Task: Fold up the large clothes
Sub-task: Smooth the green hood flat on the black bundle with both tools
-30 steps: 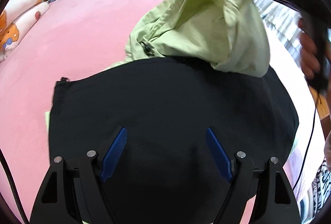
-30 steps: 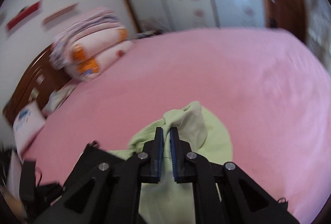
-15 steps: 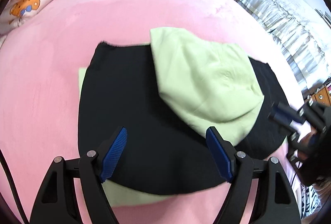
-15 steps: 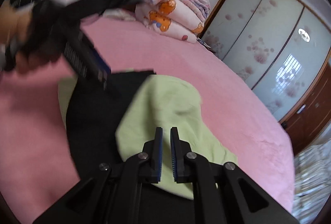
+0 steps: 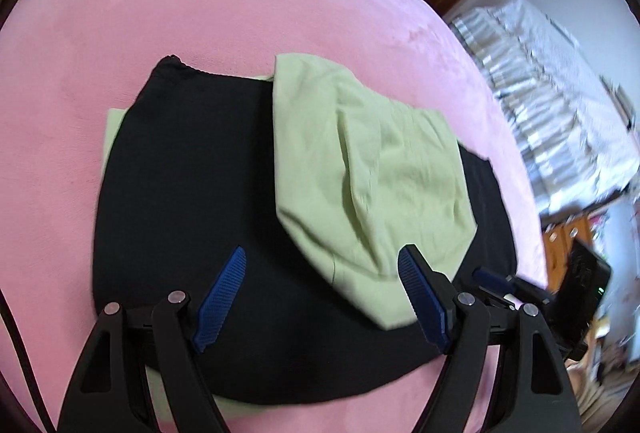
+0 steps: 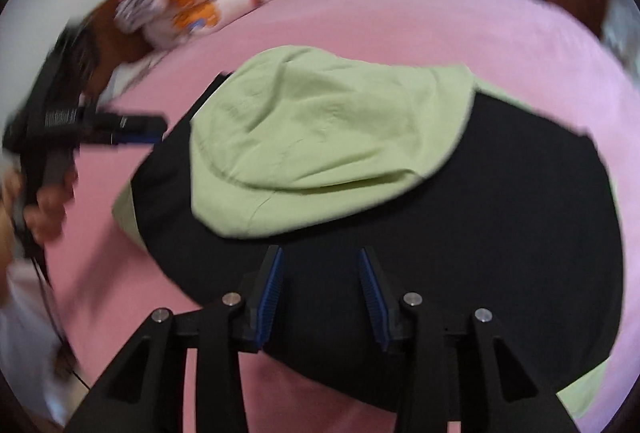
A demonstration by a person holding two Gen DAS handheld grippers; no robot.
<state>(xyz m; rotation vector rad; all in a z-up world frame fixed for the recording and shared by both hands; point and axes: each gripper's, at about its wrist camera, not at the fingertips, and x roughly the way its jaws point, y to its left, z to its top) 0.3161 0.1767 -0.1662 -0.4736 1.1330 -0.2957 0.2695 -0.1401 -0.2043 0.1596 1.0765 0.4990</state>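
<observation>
- Clothes to be folded lie in the middle of the pink bed (image 5: 280, 13): a big black garment (image 5: 192, 225) spread flat, with a light green hood (image 5: 372, 169) flopped over on top of it. A bit of green cloth pokes out from under the black edges too, so it may be one jacket with a green inside.
- The left gripper (image 5: 320, 297) hangs over the near edge of the black part. Its jaws stand wide apart and hold nothing.
- The right gripper (image 6: 320, 289) also hangs over the black cloth. Its jaws have just been opening and now stand a small way apart, with nothing between them. The green hood lies loose, just past its tips.
- The hood is puffy and wrinkled, not flat. I think the next fold could come out lumpy if nobody smooths it down.
- The hood sits off to one side. If a gripper grabs only the black edge and lifts, the hood could slide off or bunch up.
- The cloth is thick and in layers. A pinch might catch only the top layer, and then the bottom one stays behind and the fold goes crooked.
- The bed is soft. A gripper that pushes down too far could grab the pink cover along with the clothes.
- The two grippers are close to each other by the same corner, so they could bump.
</observation>
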